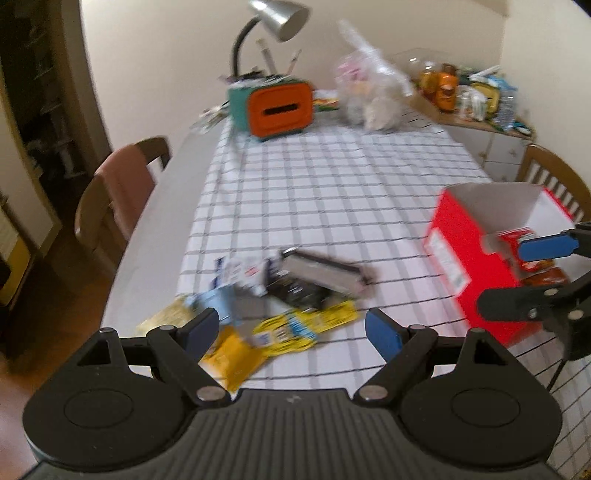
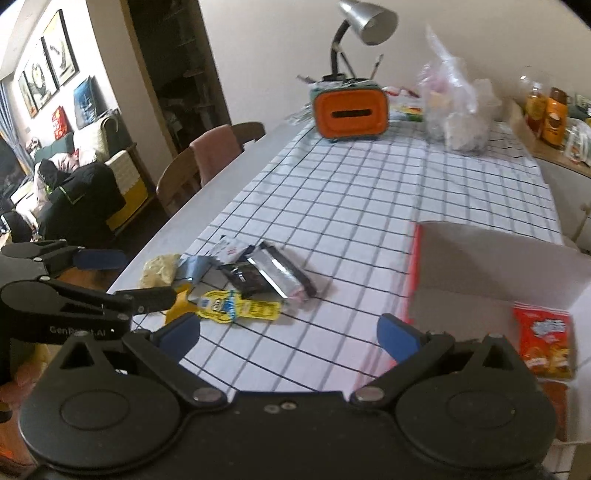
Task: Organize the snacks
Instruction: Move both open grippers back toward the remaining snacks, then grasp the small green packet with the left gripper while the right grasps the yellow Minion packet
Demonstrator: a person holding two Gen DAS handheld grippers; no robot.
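A heap of snack packets lies on the checked cloth near the table's left front edge: a silver-and-black packet (image 1: 325, 273) (image 2: 277, 273), a yellow packet (image 1: 306, 325) (image 2: 236, 308), a white-and-blue one (image 1: 236, 273) and a pale crisp bag (image 2: 159, 269). To the right stands an open red box (image 1: 469, 258) (image 2: 480, 266) with a red snack bag (image 2: 546, 339) inside. My left gripper (image 1: 293, 326) (image 2: 125, 278) hovers open just short of the heap, holding nothing. My right gripper (image 2: 290, 334) (image 1: 532, 275) is open and empty by the box's near left corner.
At the far end of the table stand an orange-and-teal holder (image 1: 280, 107), a desk lamp (image 1: 280, 14) and clear plastic bags (image 1: 373, 96). A chair with a pink cloth (image 1: 122, 192) is on the left. A side cabinet with bottles (image 1: 447, 88) is at the back right.
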